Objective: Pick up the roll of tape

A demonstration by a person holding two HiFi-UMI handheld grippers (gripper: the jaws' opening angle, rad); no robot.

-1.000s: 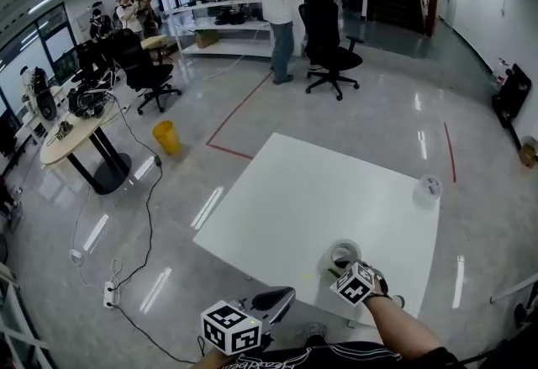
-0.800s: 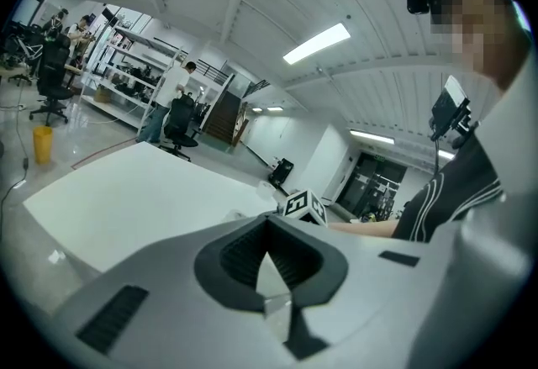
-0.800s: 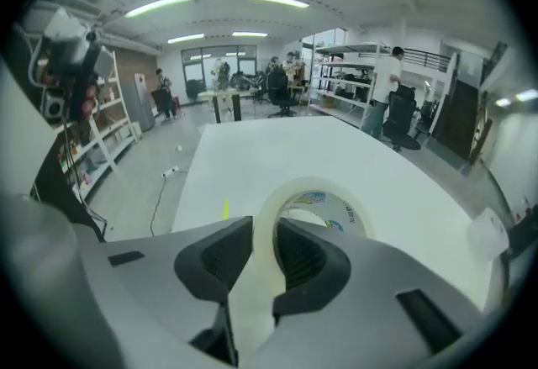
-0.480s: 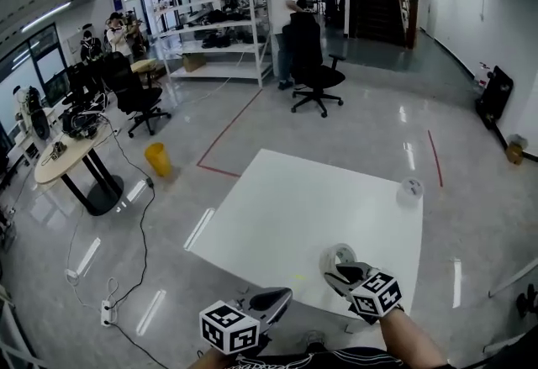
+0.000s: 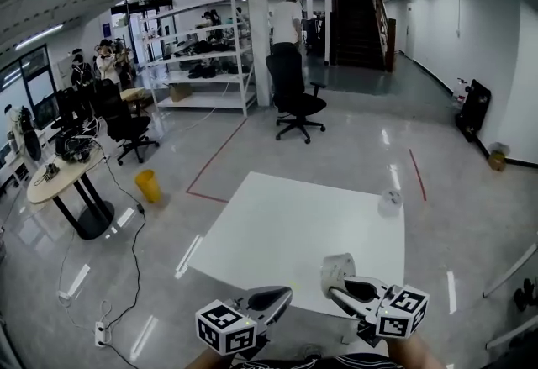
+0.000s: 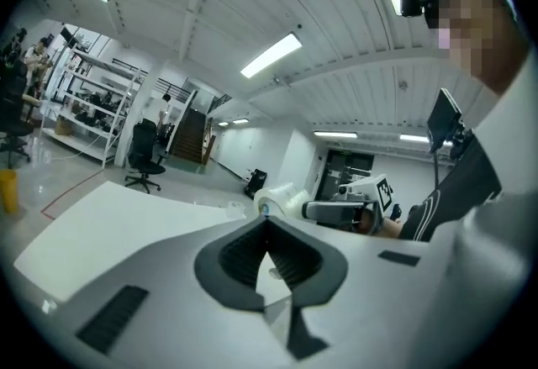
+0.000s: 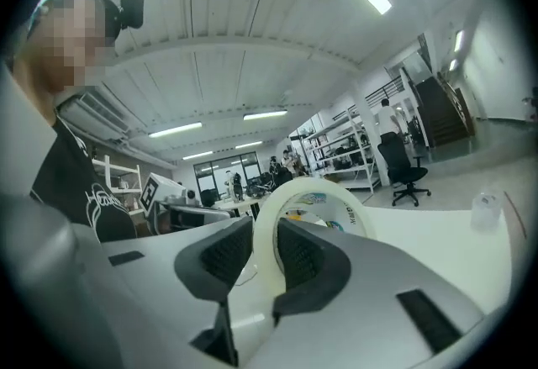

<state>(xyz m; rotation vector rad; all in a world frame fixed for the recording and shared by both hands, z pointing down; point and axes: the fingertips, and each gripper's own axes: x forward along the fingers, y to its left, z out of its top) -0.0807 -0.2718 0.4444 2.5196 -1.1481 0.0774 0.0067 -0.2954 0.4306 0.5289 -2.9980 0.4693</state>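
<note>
Cream-white ring-shaped roll of tape (image 7: pixel 313 201) is clamped by its wall in the right gripper (image 5: pixel 334 282), one jaw through the hole, held clear of the tabletop near its close edge. Pick-up looks done, only holding left. Left gripper (image 5: pixel 280 297) is empty, jaws pressed together. White square table (image 5: pixel 277 224) carries one small clear roll-like thing (image 5: pixel 388 202) at its far corner. Beyond: glossy grey floor (image 5: pixel 353 149), yellow bin (image 5: pixel 148 185), black office chair (image 5: pixel 292 95), metal shelving (image 5: pixel 197 65).
</note>
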